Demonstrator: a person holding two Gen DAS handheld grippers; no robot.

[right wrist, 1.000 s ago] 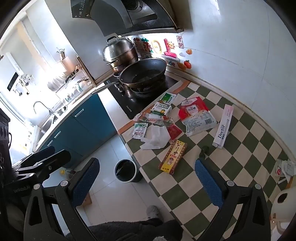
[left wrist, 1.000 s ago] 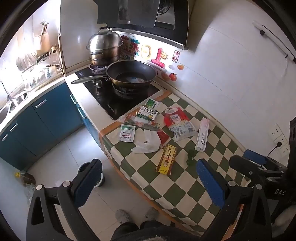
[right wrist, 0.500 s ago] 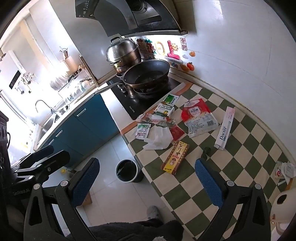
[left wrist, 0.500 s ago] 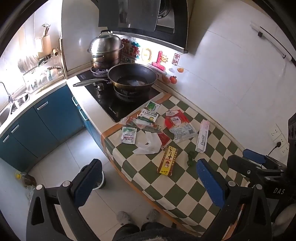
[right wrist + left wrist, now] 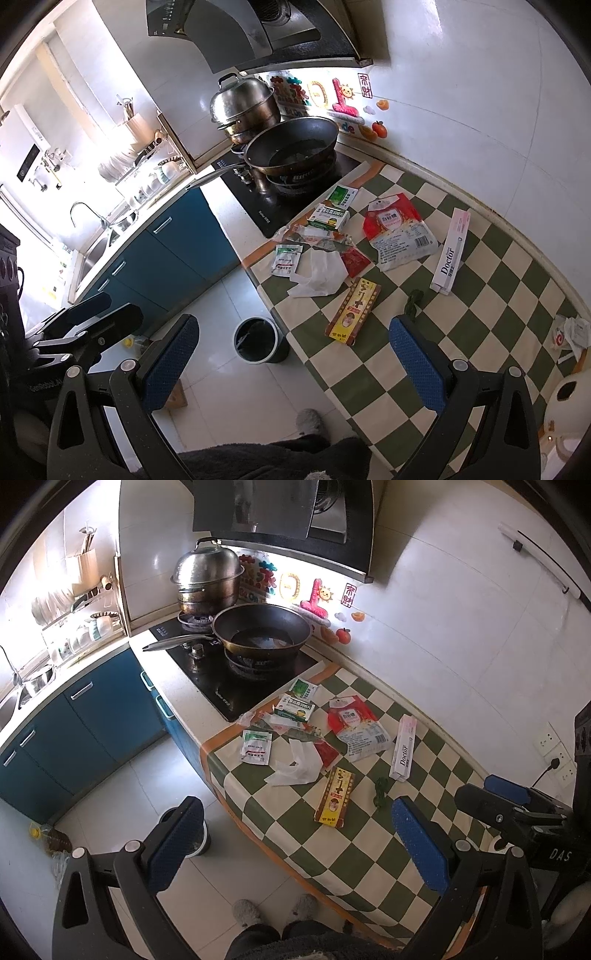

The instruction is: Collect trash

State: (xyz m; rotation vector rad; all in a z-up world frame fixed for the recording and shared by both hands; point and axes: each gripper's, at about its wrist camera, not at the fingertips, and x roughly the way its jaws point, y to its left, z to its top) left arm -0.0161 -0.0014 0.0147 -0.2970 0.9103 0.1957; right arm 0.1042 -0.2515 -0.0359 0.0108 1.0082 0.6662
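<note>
While both cameras have pulled back and up over the past second, so that the litter looks smaller and more of the stove and wall shows, neither gripper has touched anything. The left gripper [image 5: 295,843] hangs above the near edge of the counter [image 5: 373,834] with its jaws spread wide and nothing between them; the right gripper [image 5: 293,363] is likewise released and empty, high over the same edge.

Outward from the grippers, the trash lies untouched on the checkered cloth: a yellow-and-red box [image 5: 354,312] nearest, a small green scrap [image 5: 413,302] just beside it, then a crumpled white tissue [image 5: 319,273], a white sachet [image 5: 286,260], a red-and-white plastic bag [image 5: 397,230], a long "Doctor" carton [image 5: 452,251] and a green-and-white medicine box [image 5: 328,218] near the hob. A black bin [image 5: 256,339] stands on the floor just below the counter's edge.

Judging from this, collecting has not begun; the retreat looks like a survey of the scene before a first pick, probably the nearest box.
</note>
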